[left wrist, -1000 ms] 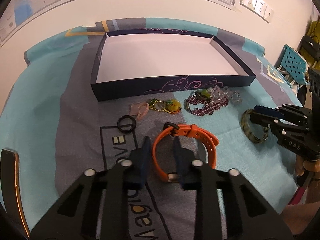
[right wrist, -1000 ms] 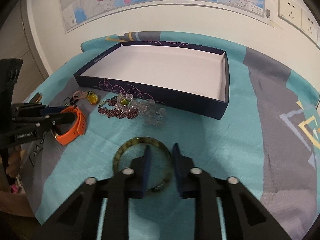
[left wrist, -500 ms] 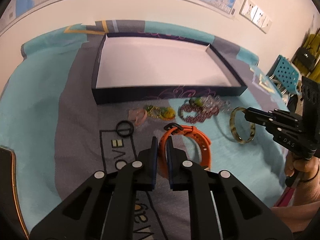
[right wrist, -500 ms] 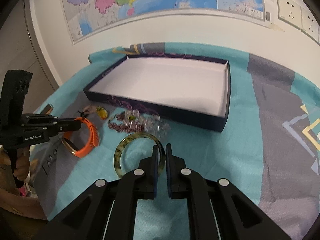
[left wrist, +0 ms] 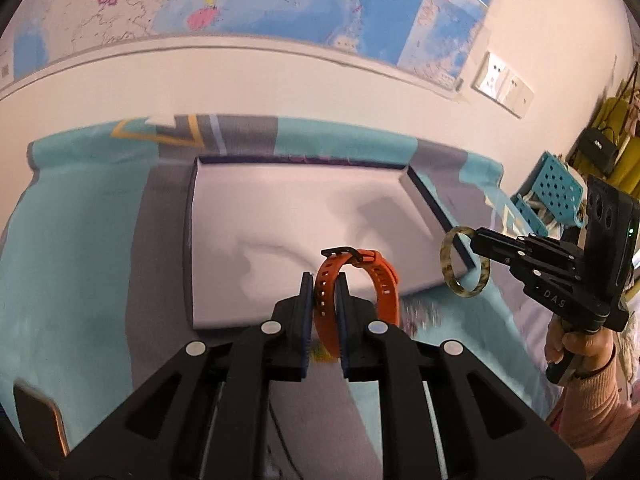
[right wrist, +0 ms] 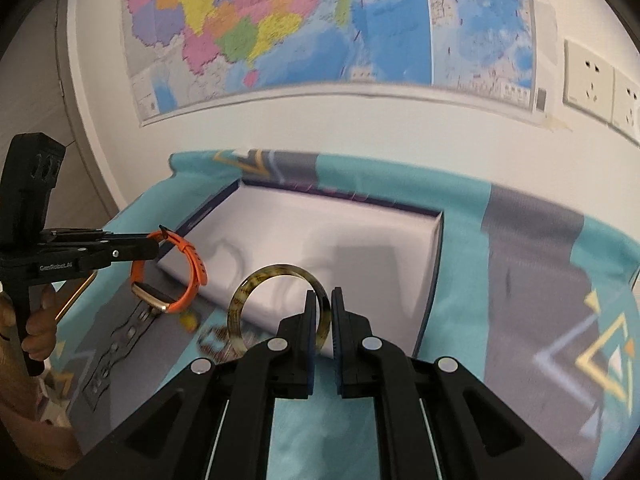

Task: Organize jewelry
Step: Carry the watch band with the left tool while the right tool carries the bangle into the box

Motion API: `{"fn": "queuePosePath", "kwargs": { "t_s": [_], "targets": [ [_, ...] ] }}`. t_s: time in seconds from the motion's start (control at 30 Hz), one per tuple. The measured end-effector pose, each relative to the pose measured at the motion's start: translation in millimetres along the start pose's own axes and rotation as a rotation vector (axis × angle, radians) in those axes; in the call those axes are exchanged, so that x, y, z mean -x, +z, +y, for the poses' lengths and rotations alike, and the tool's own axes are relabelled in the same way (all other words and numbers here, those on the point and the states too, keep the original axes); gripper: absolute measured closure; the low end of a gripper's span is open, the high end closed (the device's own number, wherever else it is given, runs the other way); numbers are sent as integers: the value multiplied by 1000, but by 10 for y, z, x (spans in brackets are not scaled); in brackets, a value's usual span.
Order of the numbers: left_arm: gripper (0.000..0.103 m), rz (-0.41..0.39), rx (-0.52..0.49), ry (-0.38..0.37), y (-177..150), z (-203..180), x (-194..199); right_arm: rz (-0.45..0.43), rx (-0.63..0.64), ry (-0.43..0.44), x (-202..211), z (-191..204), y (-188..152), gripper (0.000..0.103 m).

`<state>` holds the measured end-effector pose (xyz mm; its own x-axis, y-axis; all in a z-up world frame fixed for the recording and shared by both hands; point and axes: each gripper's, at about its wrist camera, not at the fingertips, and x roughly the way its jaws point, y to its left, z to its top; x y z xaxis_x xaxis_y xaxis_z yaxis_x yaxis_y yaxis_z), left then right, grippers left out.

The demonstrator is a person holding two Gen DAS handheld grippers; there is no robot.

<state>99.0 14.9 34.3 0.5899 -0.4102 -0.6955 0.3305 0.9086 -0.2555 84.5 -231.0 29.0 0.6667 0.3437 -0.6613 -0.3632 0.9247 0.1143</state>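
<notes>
Ahead of both sets of jaws we see the dark blue box point(left wrist: 434, 216), open-topped with a white floor, lying on the teal and grey cloth point(right wrist: 532, 264) that covers the table; a wall map point(right wrist: 320, 20) hangs beyond it.

Our left gripper point(left wrist: 323, 294) has its jaws closed on the strap of the orange watch band point(left wrist: 382, 280), which loops up and to the right of the pads and hangs in the air in front of the box's near wall. In the right wrist view the same band dangles from those jaws, its gold clasp lowest.

Our right gripper point(right wrist: 325, 314) is clamped on the rim of the mottled green bangle point(right wrist: 240, 300), the ring standing up and to the left of its jaws, clear of the cloth.

Below the bangle, a blurred cluster on the cloth may be the remaining beads point(right wrist: 216, 342); we cannot make them out properly.
</notes>
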Motion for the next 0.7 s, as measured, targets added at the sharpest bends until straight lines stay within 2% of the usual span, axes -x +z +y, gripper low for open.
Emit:
{"fn": "queuePosePath", "kwargs": {
  "t_s": [0.27,0.53,0.7],
  "targets": [
    [92,9,25,10,487,89,-462,24,-23,-20,-498,-273,439,97],
    [92,67,63,30,718,240,-1014,118,-5,-79,-1061,-395,669,97],
    [92,102,90,60,802,342,-1288,179,-3,-97,-1317,-444,696,97]
  ]
}}
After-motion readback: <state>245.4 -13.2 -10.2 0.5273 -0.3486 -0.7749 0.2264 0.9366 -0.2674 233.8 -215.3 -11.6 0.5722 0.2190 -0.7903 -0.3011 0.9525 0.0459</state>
